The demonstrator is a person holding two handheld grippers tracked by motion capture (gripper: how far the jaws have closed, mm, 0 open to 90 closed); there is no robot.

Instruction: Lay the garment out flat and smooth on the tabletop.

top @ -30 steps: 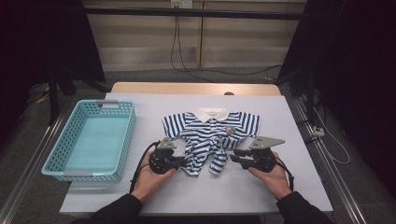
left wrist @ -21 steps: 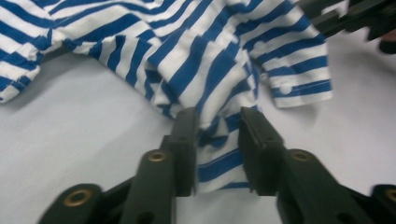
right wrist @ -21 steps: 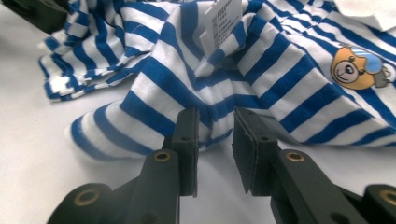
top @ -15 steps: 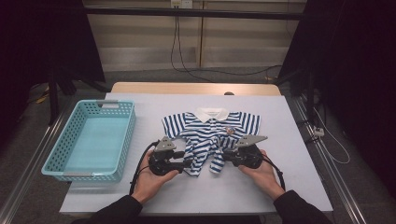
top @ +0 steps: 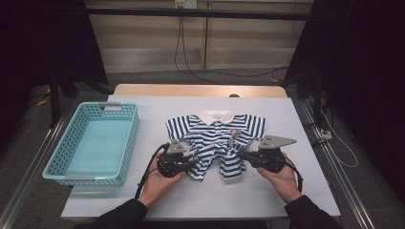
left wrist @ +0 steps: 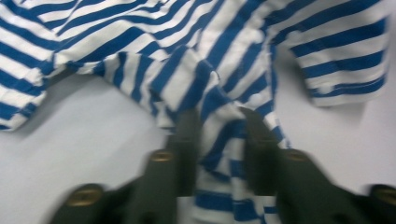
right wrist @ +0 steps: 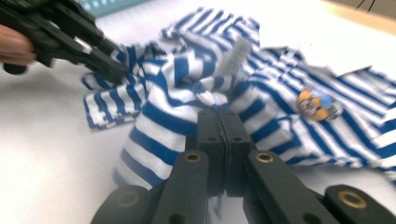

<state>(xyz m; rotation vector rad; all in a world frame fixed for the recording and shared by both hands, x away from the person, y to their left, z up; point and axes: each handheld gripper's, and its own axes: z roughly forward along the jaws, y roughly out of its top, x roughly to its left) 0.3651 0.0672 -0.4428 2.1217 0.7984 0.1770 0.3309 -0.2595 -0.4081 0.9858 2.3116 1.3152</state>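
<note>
Shirt [top: 215, 138], blue and white striped with a white collar, lies on the white table [top: 296, 191] just right of the basket [top: 125, 143], collar away from the person and hem toward them. Its lower part is bunched up between the 2 claws.

Left claw [left wrist: 218, 140] has just been closing; its jaws stand a little apart with a fold of striped cloth caught between them near the hem, and the pads appear to press on that fold. In the high view the left claw [top: 190, 163] sits at the shirt's lower left edge. Right claw [right wrist: 219, 122] is clenched on a pinch of fabric, jaws nearly together, at the shirt's lower right; the high view shows the right claw [top: 241, 154] touching the cloth there.

Risks, as I judge them: the right claw's bite looks thin, so the cloth could slip out if pulled or lifted sharply. If the 2 hands move unevenly, the shirt may twist or fold crooked, since it is already crumpled in the middle. A claw may also have caught both layers instead of 1, dragging the back along.

The basket is a turquoise mesh tray, and nothing lies in it.
</note>
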